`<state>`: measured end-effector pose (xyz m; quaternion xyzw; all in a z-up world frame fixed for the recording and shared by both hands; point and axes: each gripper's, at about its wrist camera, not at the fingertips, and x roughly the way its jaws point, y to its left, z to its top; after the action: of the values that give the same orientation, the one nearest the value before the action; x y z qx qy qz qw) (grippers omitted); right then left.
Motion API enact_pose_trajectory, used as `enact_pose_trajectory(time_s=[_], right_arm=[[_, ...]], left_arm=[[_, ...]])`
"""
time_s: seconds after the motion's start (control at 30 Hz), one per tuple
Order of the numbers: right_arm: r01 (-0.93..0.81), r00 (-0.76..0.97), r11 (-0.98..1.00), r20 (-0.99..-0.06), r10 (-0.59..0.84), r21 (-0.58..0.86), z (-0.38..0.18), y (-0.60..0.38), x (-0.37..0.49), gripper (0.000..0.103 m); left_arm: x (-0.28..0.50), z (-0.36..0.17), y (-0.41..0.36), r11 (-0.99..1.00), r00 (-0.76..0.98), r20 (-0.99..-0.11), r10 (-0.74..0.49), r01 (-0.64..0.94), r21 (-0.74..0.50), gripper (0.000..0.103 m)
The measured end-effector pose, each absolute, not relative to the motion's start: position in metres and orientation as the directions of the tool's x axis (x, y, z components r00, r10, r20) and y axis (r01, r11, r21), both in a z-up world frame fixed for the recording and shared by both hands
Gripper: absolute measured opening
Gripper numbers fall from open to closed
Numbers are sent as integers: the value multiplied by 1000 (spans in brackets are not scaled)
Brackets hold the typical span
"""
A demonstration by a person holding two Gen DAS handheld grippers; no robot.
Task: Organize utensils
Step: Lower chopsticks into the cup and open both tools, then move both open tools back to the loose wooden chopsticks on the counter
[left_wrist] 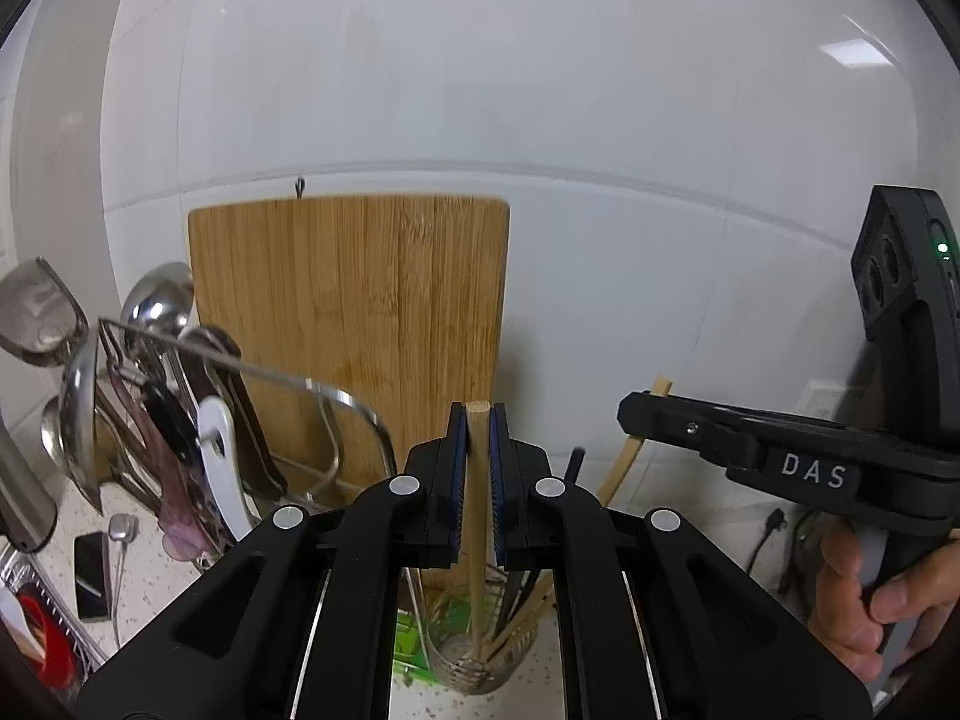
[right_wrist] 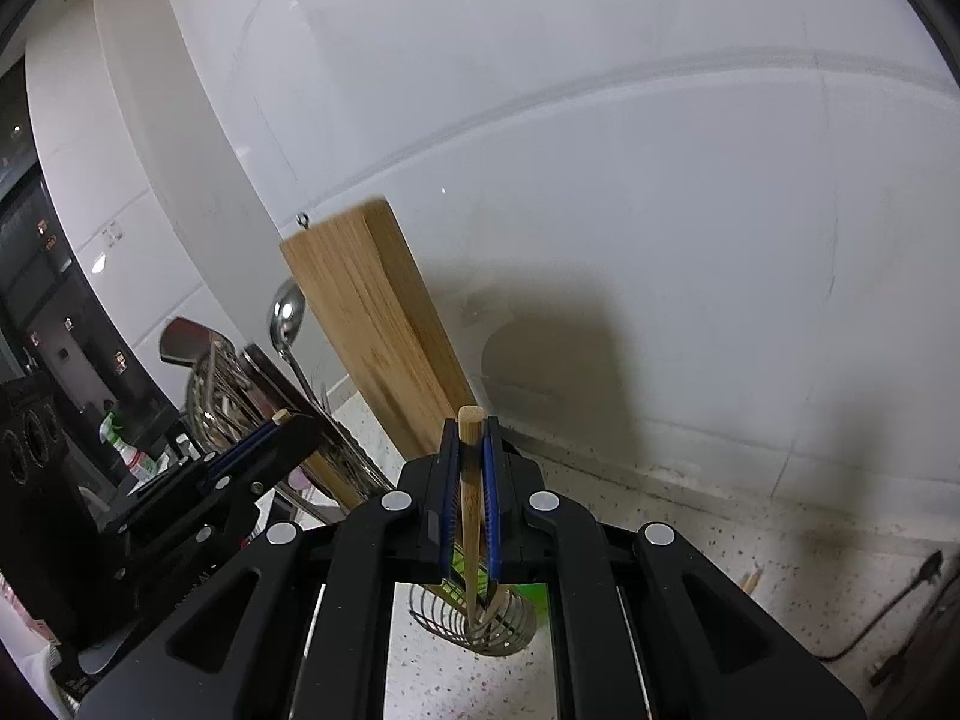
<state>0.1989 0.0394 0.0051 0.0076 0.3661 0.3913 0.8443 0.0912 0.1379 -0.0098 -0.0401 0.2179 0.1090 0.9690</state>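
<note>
Each of my grippers clamps one chopstick above the wire holder.

My left gripper (left_wrist: 478, 420) pinches a wooden chopstick (left_wrist: 477, 516); my right gripper (right_wrist: 471, 432) pinches another chopstick (right_wrist: 470, 516). Both lower tips reach the wire holder (right_wrist: 486, 624), its contents half hidden behind my fingers (left_wrist: 457, 480). Cutting board (left_wrist: 348, 324) stands behind.

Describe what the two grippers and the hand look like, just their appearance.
Both grippers, left and right, are matte black plastic with angular linkage arms and round silver pivot pins. Their fingers carry ribbed blue pads. Seen from the left wrist, the right one's side shows white "DAS" lettering, and a block above it has a green light. A bare hand shows; no sleeve is visible.
</note>
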Motion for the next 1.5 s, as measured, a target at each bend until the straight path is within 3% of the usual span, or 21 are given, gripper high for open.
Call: enact_pose_trajectory(time_s=[0.33, 0.43, 0.63, 0.7, 0.93, 1.03, 1.07, 1.5], right_arm=[[-644, 408, 699, -633, 658, 311, -8, 39, 199, 6], [-640, 414, 696, -617, 669, 326, -2, 33, 198, 19], [-648, 449, 692, -574, 685, 318, 23, 22, 193, 23], [-634, 477, 705, -558, 679, 317, 32, 14, 193, 33], [-574, 538, 752, -543, 645, 325, 45, -28, 204, 33], [-528, 558, 780, -555, 617, 335, 41, -49, 213, 33], [-509, 564, 791, -563, 604, 339, 38, -57, 217, 33], [-324, 563, 872, -666, 490, 368, -11, -133, 255, 33]], left_arm=[[93, -23, 137, 974, 867, -463, 185, -224, -30, 7], [99, -18, 138, 972, 859, -473, 197, -234, -20, 8], [97, 4, 120, 980, 879, -442, 182, -199, 9, 9], [96, 11, 116, 983, 886, -434, 164, -182, -1, 9], [105, 28, 92, 992, 901, -419, 115, -123, 8, 11], [111, 27, 79, 996, 902, -424, 85, -94, 1, 29], [114, 25, 75, 996, 901, -426, 78, -85, 1, 30], [171, -18, 38, 999, 847, -532, -25, 2, -43, 30]])
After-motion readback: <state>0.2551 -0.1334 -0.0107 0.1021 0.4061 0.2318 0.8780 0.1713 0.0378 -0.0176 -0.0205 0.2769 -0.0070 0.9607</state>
